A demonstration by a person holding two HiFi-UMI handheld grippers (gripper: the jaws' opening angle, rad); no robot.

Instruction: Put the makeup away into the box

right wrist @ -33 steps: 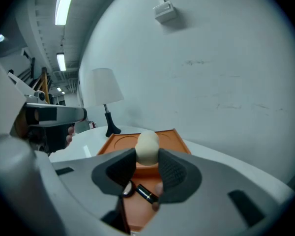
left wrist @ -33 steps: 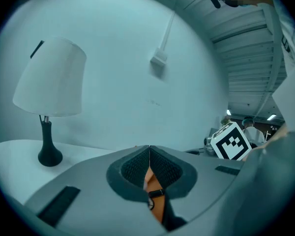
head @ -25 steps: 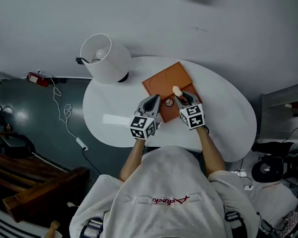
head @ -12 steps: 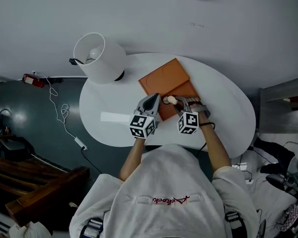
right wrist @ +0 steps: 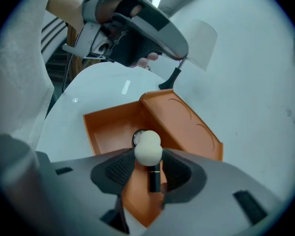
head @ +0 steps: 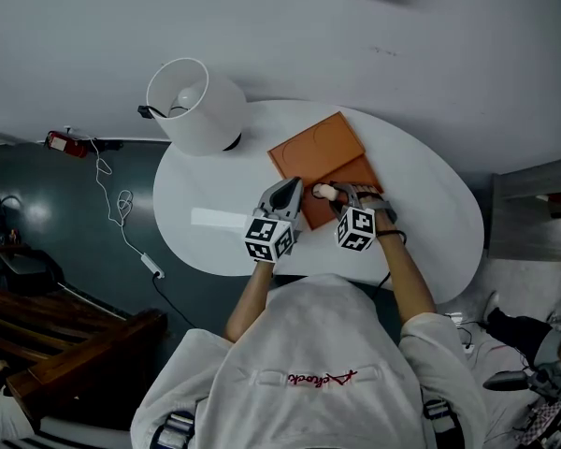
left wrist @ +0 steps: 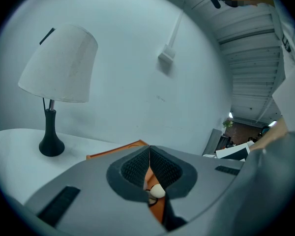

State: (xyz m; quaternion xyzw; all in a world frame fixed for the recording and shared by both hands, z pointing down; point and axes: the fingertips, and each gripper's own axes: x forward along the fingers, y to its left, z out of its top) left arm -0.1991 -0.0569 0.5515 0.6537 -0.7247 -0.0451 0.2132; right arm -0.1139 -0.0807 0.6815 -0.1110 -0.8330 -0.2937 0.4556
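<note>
lamp point(head: 196, 106) with a white shade is set at the far left of the white oval table point(head: 421, 213), well apart from the work, so the middle is left to the task.

next along, the left gripper point(head: 295, 187) is held nearly level just beside the near left corner of the orange box point(right wrist: 96, 127). its jaws are clenched together and nothing is gripped; only the box and the sponge are glimpsed past them. it is judged to be parked there, out of the other hand's way yet close enough to steady the box.

the box lies open, its lid point(head: 318, 146) folded back flat on the far side, so the tray can be reached from above. a round dark-rimmed item point(right wrist: 135, 138) is seen inside, half hidden by the sponge.

over the tray, a makeup sponge on a black stick point(right wrist: 148, 149) is grasped by the right gripper point(right wrist: 148, 161), tilted downward into the box. its jaws have just been opening; the stick lies between the pads and the pale head bridges them. a release into the tray is judged to be starting, and the sponge is not yet lying in the box.

no brand or label is found on the box or sponge. red script on the person's grey top point(head: 318, 379) is too small to be read.
</note>
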